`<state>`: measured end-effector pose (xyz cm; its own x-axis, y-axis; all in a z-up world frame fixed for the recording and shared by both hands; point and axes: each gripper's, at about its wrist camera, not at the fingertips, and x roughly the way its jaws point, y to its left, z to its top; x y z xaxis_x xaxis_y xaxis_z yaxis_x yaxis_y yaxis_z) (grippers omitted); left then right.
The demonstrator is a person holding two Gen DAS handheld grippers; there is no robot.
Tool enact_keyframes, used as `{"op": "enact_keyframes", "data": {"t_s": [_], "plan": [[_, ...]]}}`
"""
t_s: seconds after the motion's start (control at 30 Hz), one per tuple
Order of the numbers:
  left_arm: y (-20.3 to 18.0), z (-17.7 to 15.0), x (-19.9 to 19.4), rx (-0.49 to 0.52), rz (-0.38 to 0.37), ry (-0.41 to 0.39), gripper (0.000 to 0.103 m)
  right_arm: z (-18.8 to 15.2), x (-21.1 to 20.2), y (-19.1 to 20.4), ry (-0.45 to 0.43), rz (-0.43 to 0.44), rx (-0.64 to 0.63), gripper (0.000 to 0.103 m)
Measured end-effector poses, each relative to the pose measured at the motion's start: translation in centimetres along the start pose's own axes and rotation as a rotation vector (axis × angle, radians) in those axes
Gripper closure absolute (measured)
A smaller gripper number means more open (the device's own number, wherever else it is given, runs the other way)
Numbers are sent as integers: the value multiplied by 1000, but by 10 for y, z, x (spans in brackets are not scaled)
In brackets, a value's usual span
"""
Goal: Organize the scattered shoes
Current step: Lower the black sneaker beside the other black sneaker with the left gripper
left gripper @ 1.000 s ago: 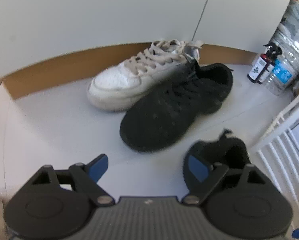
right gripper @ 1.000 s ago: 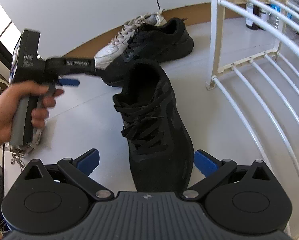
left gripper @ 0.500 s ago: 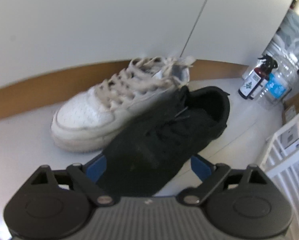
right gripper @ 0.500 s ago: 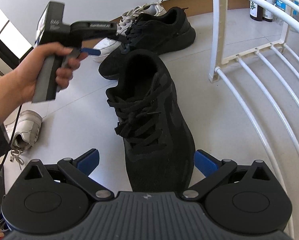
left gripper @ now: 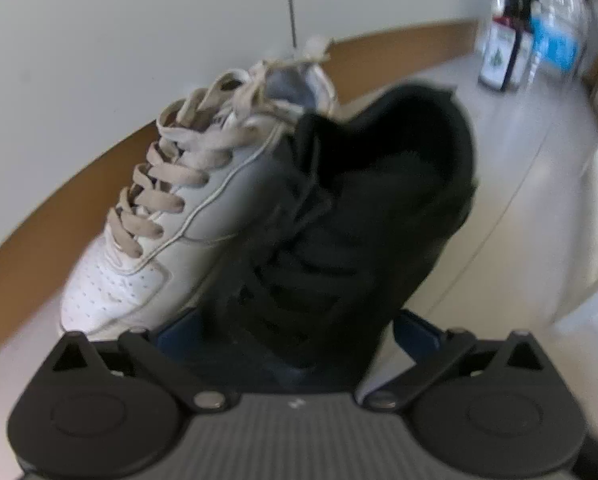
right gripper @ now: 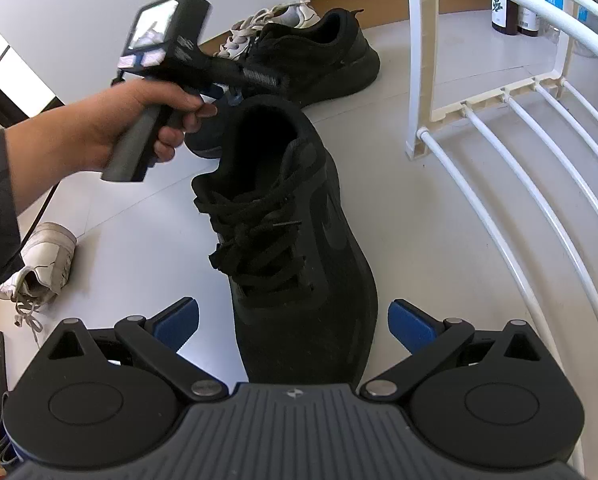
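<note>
To your right stands a white wire rack (right gripper: 499, 96) with a cream frame, its rods sweeping toward you across the pale floor (right gripper: 439, 208). Behind it you see 2 dark bottles (right gripper: 505, 8) with white labels, close together. A brown baseboard (left gripper: 59, 176) runs under the white wall (left gripper: 139, 40).

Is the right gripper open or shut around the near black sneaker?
Open: the right gripper has its blue pads spread either side of the black lace-up sneaker, clear of it.
</note>
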<state>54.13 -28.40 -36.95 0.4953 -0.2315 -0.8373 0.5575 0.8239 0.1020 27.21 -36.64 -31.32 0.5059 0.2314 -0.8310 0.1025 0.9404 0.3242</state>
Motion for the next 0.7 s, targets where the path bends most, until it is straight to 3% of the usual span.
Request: {"op": "enact_keyframes", "data": {"t_s": [0.2, 0.43, 0.7], "plan": [[12, -3, -9, -17, -32, 12, 19, -2, -2, -3, 0, -8, 9, 0], [31, -26, -24, -44, -28, 21, 20, -4, -11, 6, -14, 2, -15, 0], [68, -71, -55, -98, 42, 54, 21, -11, -26, 19, -27, 17, -31, 0]]}}
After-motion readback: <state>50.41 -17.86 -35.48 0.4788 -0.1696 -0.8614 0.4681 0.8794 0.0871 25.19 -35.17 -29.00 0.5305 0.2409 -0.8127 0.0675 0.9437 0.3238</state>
